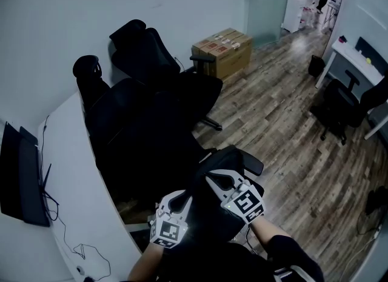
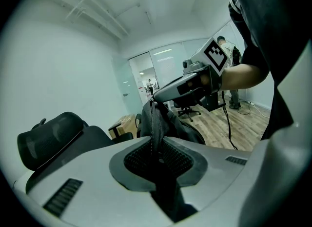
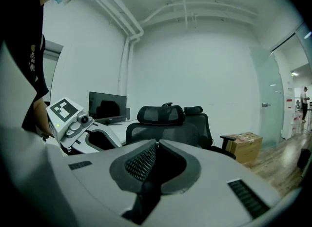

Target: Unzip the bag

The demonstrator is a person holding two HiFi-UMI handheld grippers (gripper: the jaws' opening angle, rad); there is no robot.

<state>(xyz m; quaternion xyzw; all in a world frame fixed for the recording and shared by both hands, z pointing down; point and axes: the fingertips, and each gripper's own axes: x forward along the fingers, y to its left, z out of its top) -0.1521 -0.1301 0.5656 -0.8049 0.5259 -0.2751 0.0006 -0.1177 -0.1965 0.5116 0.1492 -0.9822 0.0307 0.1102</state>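
A black bag (image 1: 209, 219) sits low in the head view between my two grippers, hard to tell apart from the dark chair under it. My left gripper (image 1: 182, 201) is shut on the bag's fabric. In the left gripper view the black cloth and its zipper line (image 2: 155, 123) run up out of the left gripper (image 2: 157, 142). My right gripper (image 2: 155, 100) meets the bag's top at the zipper's upper end, where the cloth peaks. In the right gripper view the right gripper (image 3: 157, 144) has its jaws pressed together; the pull itself is hidden between the pads.
Black office chairs (image 1: 151, 93) crowd along a curved white desk (image 1: 66, 171) with a dark monitor (image 1: 18, 181) and cables. Cardboard boxes (image 1: 223, 49) stand by the wall. Wooden floor (image 1: 285, 129) stretches right toward another chair (image 1: 348, 102) and a white table (image 1: 354, 56).
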